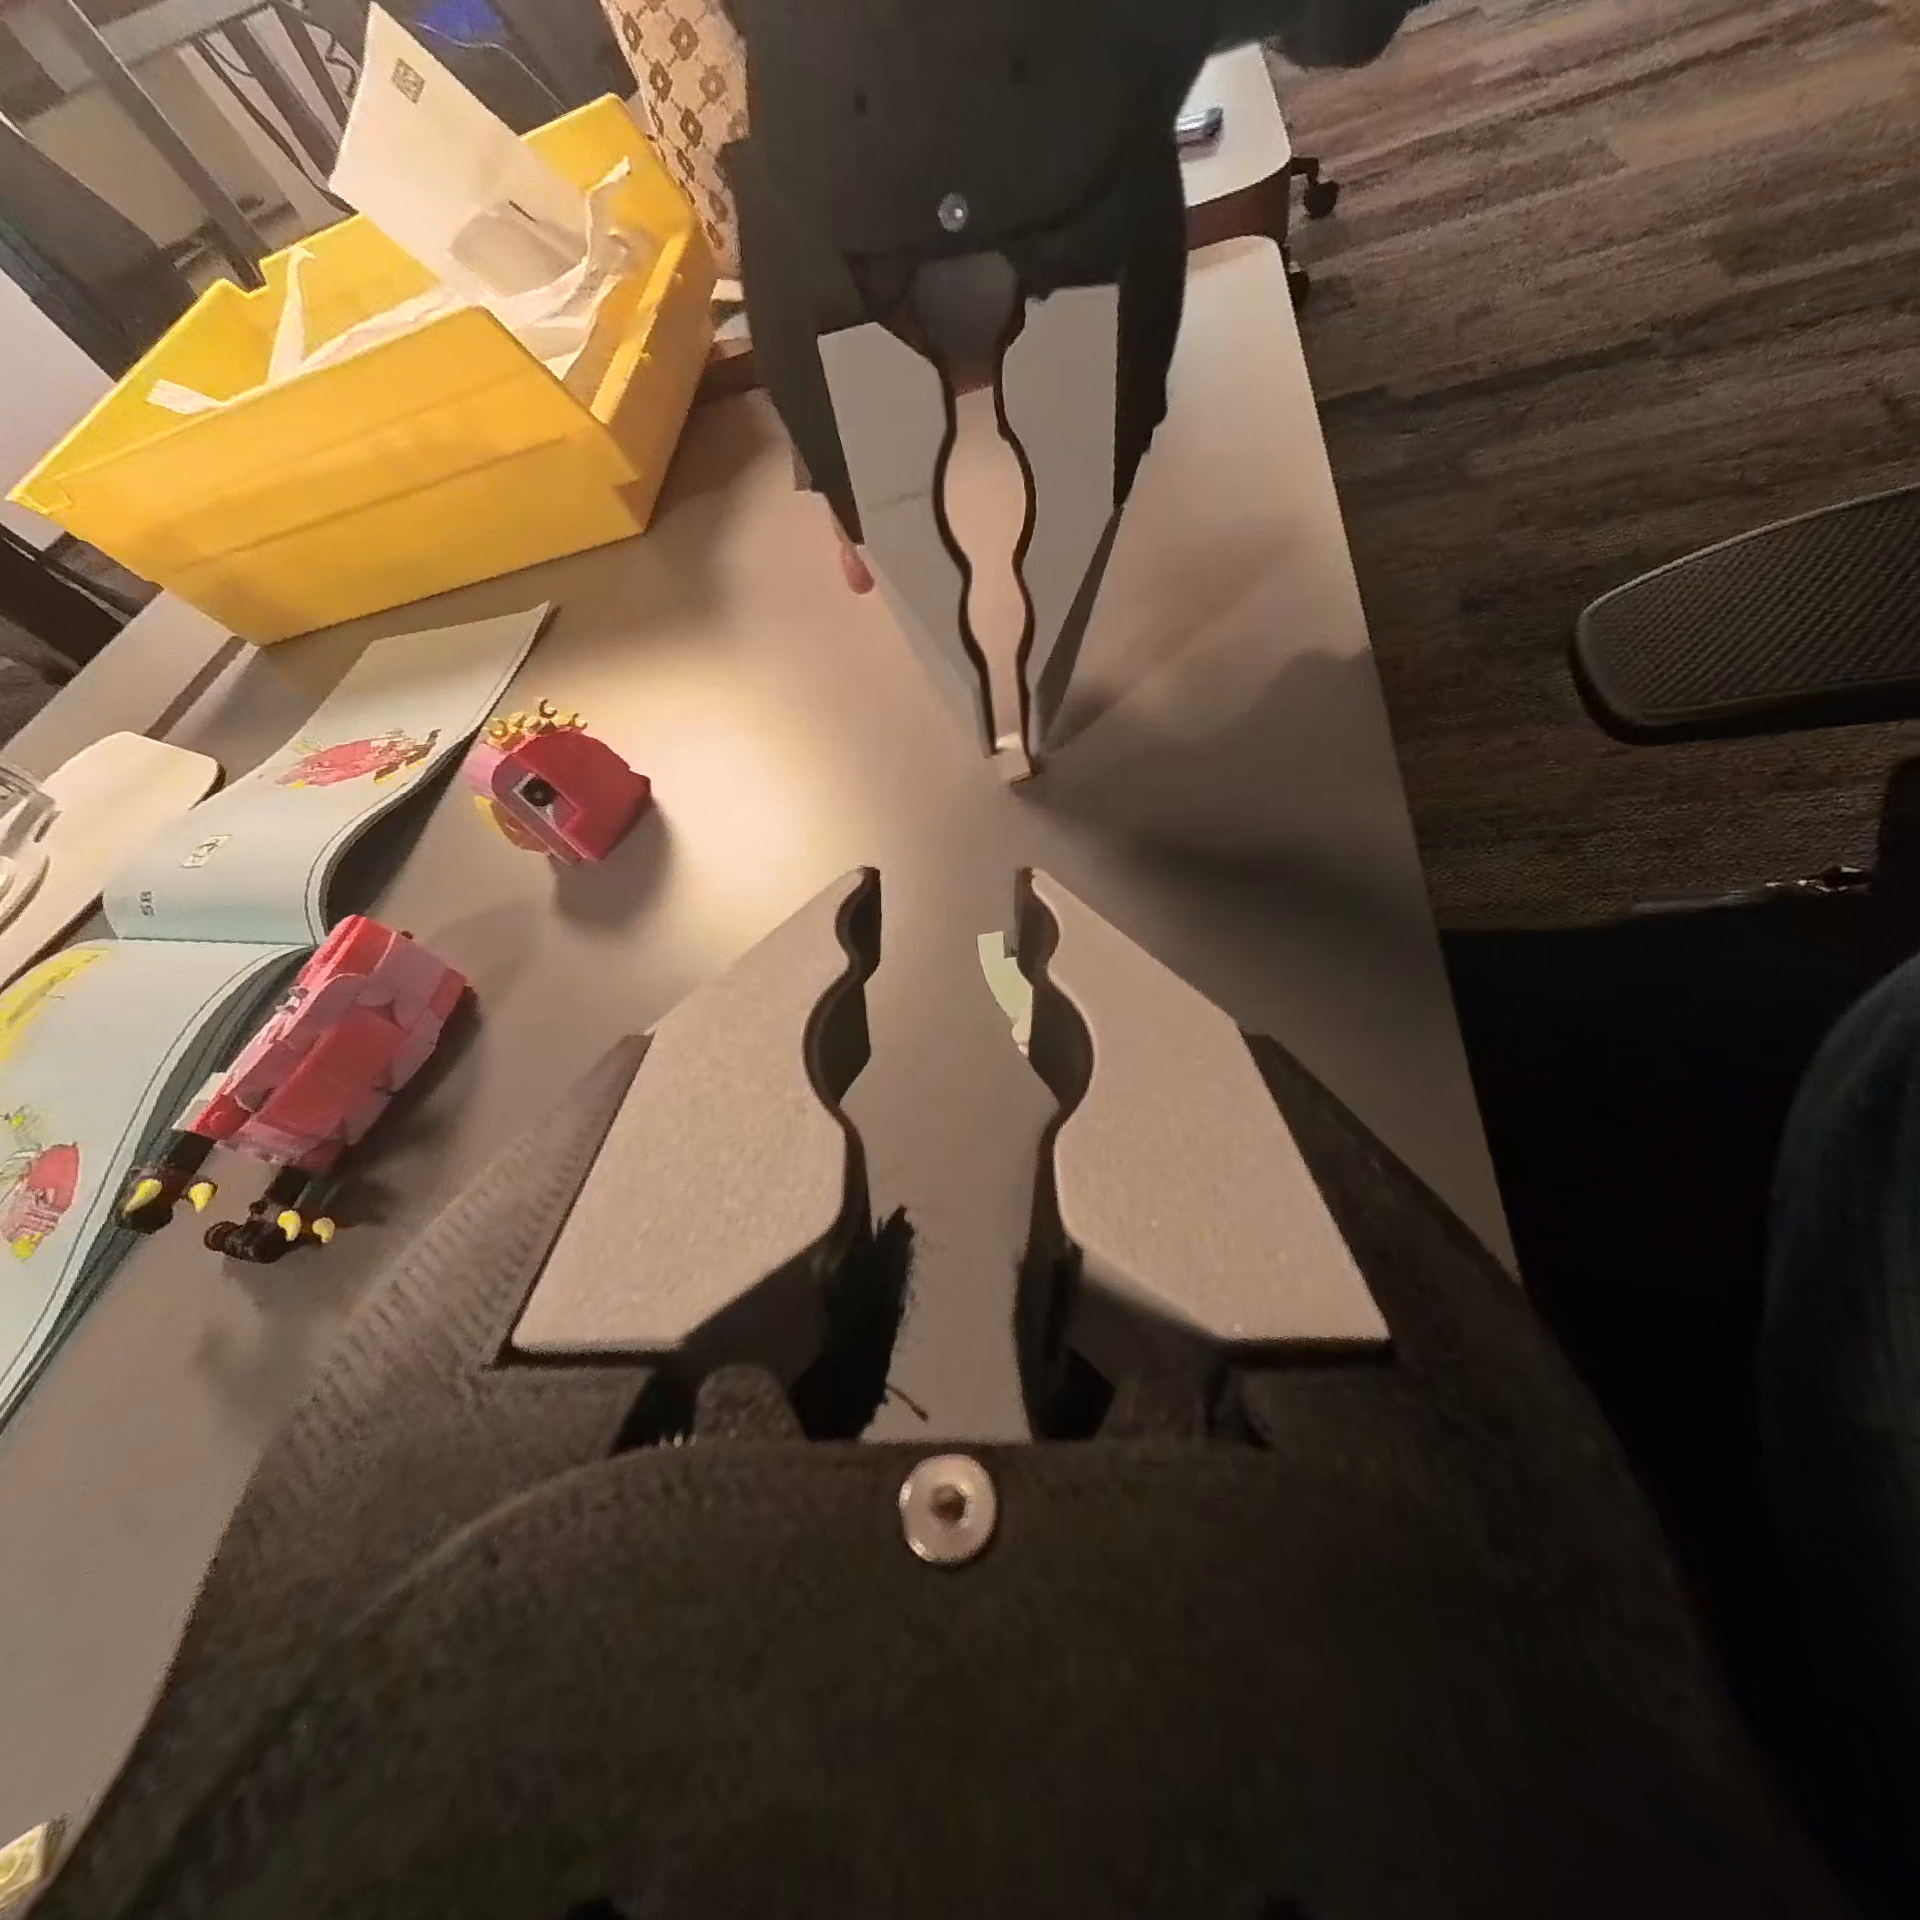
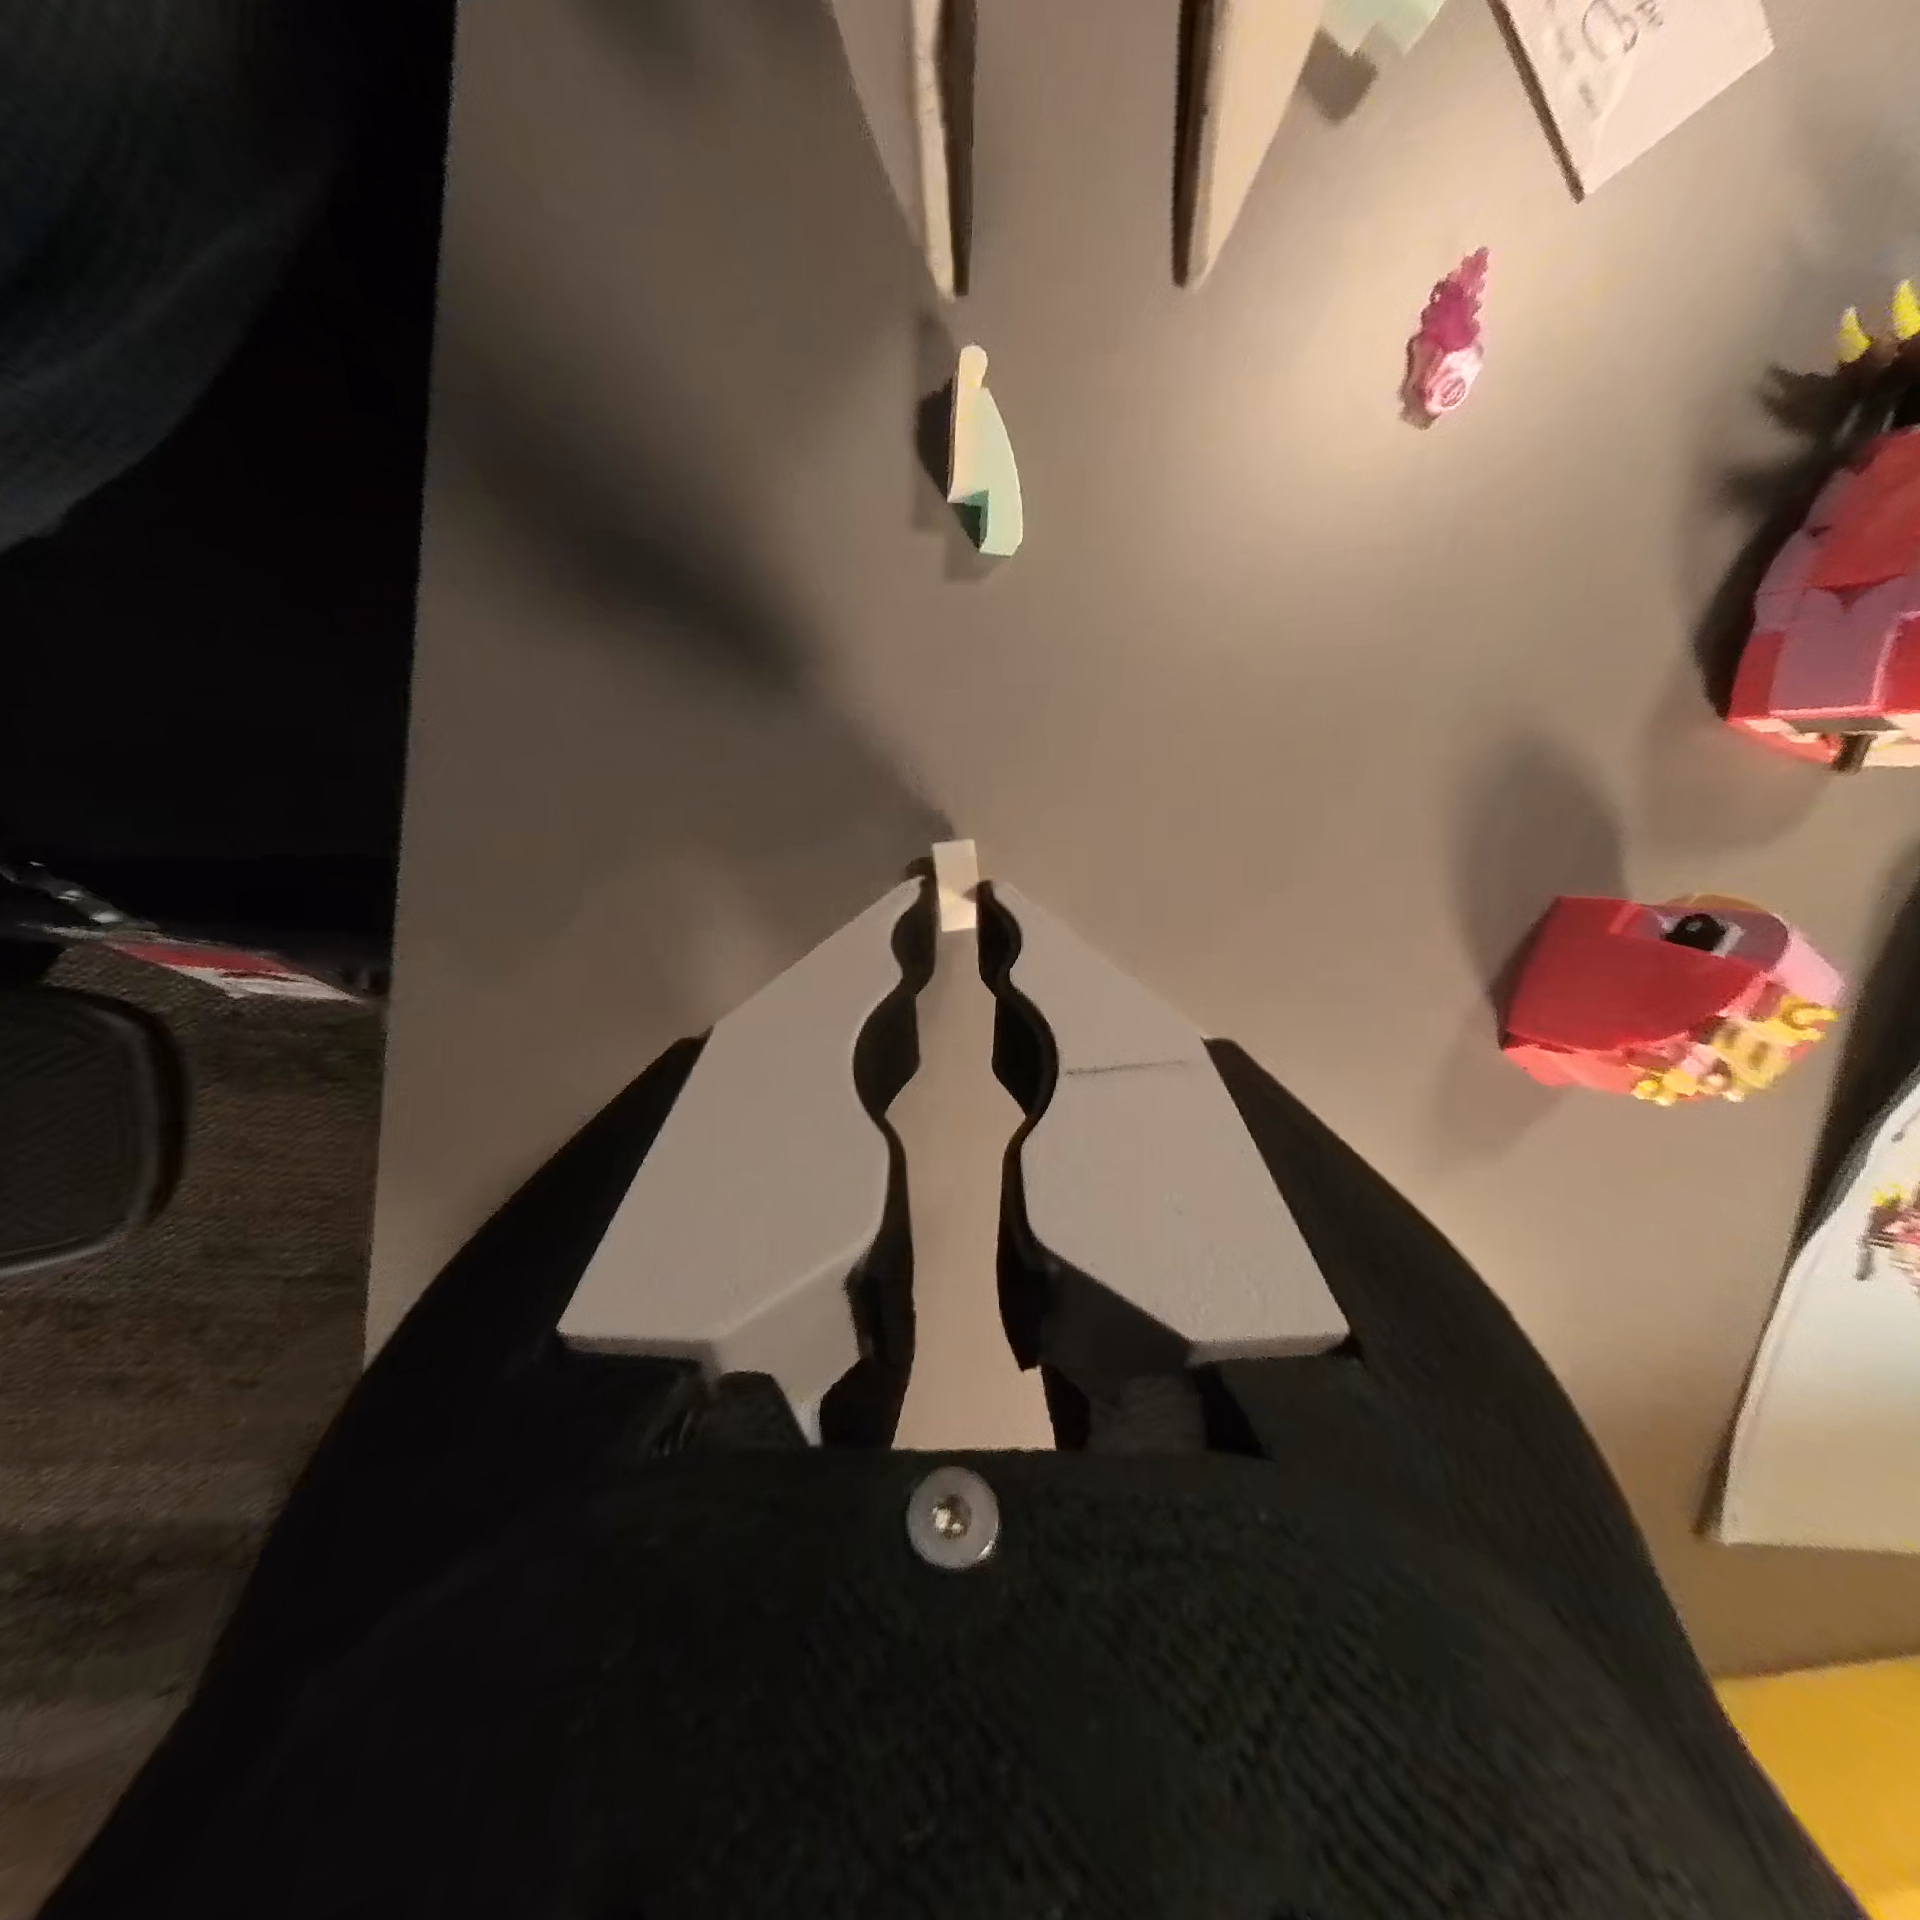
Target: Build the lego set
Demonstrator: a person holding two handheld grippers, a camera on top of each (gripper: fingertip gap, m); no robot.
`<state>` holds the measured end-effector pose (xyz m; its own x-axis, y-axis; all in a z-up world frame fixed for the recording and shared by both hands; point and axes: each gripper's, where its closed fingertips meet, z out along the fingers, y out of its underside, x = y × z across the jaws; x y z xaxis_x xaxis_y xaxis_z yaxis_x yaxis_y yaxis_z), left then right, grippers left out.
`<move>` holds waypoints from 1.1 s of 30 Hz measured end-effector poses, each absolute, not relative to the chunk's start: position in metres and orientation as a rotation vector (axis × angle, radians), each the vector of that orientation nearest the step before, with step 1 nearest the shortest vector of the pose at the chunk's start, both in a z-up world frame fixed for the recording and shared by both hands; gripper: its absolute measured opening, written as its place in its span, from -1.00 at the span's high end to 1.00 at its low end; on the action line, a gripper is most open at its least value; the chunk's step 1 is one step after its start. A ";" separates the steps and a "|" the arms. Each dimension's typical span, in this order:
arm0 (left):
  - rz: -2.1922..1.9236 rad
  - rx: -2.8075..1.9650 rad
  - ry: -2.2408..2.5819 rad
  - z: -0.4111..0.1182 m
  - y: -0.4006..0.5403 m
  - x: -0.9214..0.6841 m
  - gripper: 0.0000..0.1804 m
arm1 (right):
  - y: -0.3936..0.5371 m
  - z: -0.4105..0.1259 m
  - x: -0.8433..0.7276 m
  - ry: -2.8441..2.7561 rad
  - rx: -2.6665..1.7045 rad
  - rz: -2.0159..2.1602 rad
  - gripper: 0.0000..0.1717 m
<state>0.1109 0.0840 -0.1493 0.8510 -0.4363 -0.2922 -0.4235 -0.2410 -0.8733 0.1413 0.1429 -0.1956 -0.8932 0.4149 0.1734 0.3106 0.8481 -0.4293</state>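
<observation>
My right gripper (image 2: 951, 888) is shut on a small white brick (image 2: 954, 883) pinched at its fingertips, low over the grey table (image 2: 644, 623). The left wrist view shows it too (image 1: 1013, 753), with the white brick (image 1: 1016, 769) at its tips. My left gripper (image 1: 948, 883) is open and holds nothing. A pale green and white curved piece (image 1: 1003, 977) lies on the table right by its right finger, loose. In the right wrist view that curved piece (image 2: 987, 457) lies just in front of the open left gripper (image 2: 1070, 281).
A red and pink brick-built head (image 1: 561, 795) and a red-pink body with black legs (image 1: 332, 1049) lie left. An open booklet (image 1: 260, 831) and a yellow bin (image 1: 395, 436) sit farther left. A small magenta piece (image 2: 1449, 343) lies nearby. The table edge and a chair arm (image 1: 1756, 623) are right. Spacing between my two grippers at the tips: around 9 centimetres.
</observation>
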 end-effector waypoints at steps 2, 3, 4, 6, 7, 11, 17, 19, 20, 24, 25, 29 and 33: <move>-0.036 -1.868 0.616 -0.146 0.085 0.112 0.74 | 0.140 -0.191 0.138 -2.708 -0.513 0.567 0.94; -0.057 -1.872 0.593 -0.145 0.087 0.113 0.75 | 0.138 -0.187 0.135 -2.664 -0.486 0.564 0.94; -0.083 -1.877 0.565 -0.143 0.089 0.114 0.75 | 0.134 -0.181 0.132 -2.608 -0.447 0.559 0.94; -0.158 -1.894 0.521 -0.140 0.093 0.120 0.74 | 0.125 -0.164 0.124 -2.461 -0.322 0.522 0.95; -0.186 -1.898 0.489 -0.139 0.095 0.121 0.73 | 0.122 -0.156 0.121 -2.389 -0.250 0.472 0.95; -0.274 -1.890 0.374 -0.130 0.105 0.122 0.74 | 0.111 -0.132 0.116 -2.167 -0.022 0.267 0.94; -0.390 -1.867 0.310 -0.120 0.108 0.124 0.94 | 0.106 -0.117 0.114 -1.996 0.133 0.073 0.95; -0.388 -1.866 0.315 -0.119 0.107 0.123 0.95 | 0.105 -0.117 0.115 -1.979 0.151 0.052 0.95; -0.385 -1.882 0.321 -0.121 0.106 0.123 0.95 | 0.104 -0.119 0.115 -1.983 0.155 0.052 0.95; -0.234 -1.893 0.459 -0.128 0.103 0.121 0.97 | 0.101 -0.123 0.120 -2.112 -0.051 0.305 0.87; -0.201 -1.882 0.503 -0.129 0.101 0.122 0.97 | 0.105 -0.127 0.121 -2.178 -0.146 0.352 0.83; -0.147 -1.873 0.637 -0.133 0.097 0.129 0.97 | 0.098 -0.137 0.134 -2.403 -0.388 0.596 0.81; -0.121 -1.884 0.681 -0.137 0.095 0.130 0.97 | 0.098 -0.138 0.132 -2.440 -0.422 0.634 0.89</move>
